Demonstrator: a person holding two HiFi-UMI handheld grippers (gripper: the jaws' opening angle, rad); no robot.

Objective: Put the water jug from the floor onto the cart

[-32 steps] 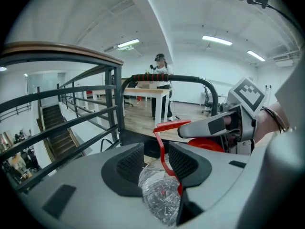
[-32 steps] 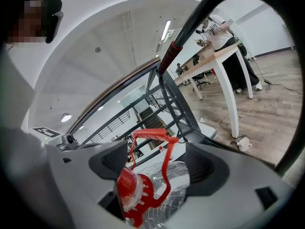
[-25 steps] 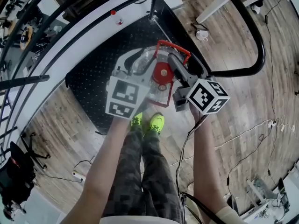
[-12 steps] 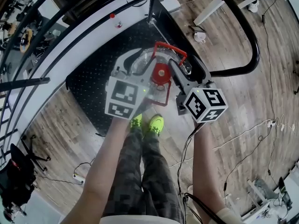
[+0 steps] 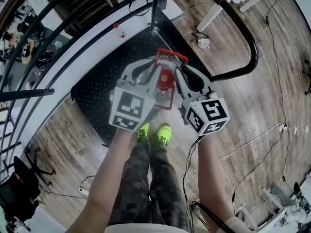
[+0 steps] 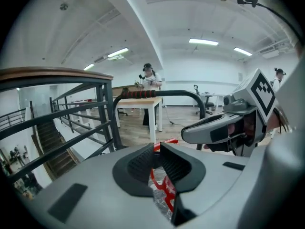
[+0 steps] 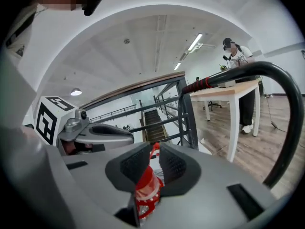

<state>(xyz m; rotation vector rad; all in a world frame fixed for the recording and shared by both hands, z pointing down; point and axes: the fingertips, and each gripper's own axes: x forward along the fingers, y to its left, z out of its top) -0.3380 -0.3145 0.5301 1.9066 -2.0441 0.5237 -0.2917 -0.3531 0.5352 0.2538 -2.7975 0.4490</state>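
A clear water jug [image 5: 156, 84] with a red cap [image 5: 166, 78] and a red carry handle [image 5: 171, 56] hangs over the cart's black checker-plate deck [image 5: 99, 89], held from both sides. My left gripper [image 5: 151, 77] is closing from the left; in the left gripper view its jaws [image 6: 157, 149] pinch the red handle [image 6: 163, 189]. My right gripper [image 5: 179, 76] is closing from the right, and its pads [image 7: 155, 151] press on the red cap and neck [image 7: 145, 187]. Most of the jug's body is hidden under the grippers.
The cart's black push bar [image 5: 249, 38] curves round on the right. A dark stair railing [image 5: 34, 57] runs along the left. Green shoes [image 5: 156, 131] stand at the deck's near edge. Cables [image 5: 252, 140] lie on the wooden floor; a white table [image 5: 221, 6] and a person [image 6: 149, 80] are beyond.
Both grippers have narrowed their jaws onto the jug and risen with it. The right gripper's marker cube has rolled and moved in toward the jug.
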